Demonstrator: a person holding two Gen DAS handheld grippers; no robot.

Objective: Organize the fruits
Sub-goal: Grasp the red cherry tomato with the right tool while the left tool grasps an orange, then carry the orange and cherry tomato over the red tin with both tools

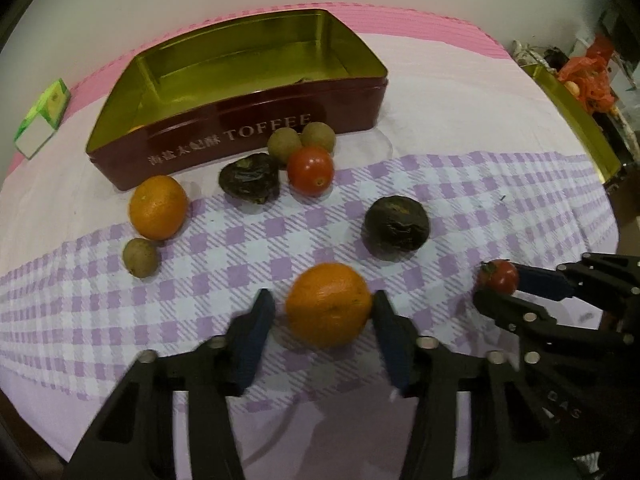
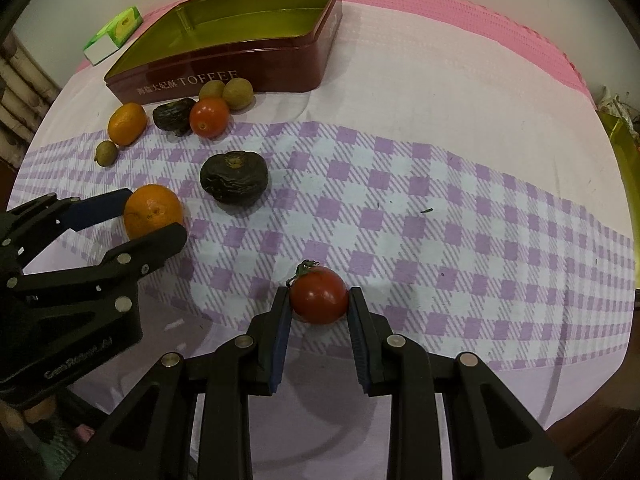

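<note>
An orange (image 1: 328, 304) lies on the purple checked cloth between the fingers of my left gripper (image 1: 323, 300); in the right wrist view both pads touch this orange (image 2: 153, 212), so the left gripper (image 2: 154, 214) is shut on it. My right gripper (image 2: 320, 292) points down and is shut on a small red tomato (image 2: 319, 295) with a green stem, also in the left wrist view (image 1: 498, 278). Behind stands the empty dark red toffee tin (image 1: 240, 136) with a gold inside. In front of it lie a second orange (image 1: 158, 207), another tomato (image 1: 310, 171), two dark wrinkled fruits (image 1: 249, 178) (image 1: 395, 227) and three small tan fruits (image 1: 284, 145).
A green and white carton (image 1: 40, 120) sits at the far left beside the tin. A gold tray (image 1: 572, 120) holding an orange plastic bag stands at the table's right edge. The table edge runs close under both grippers.
</note>
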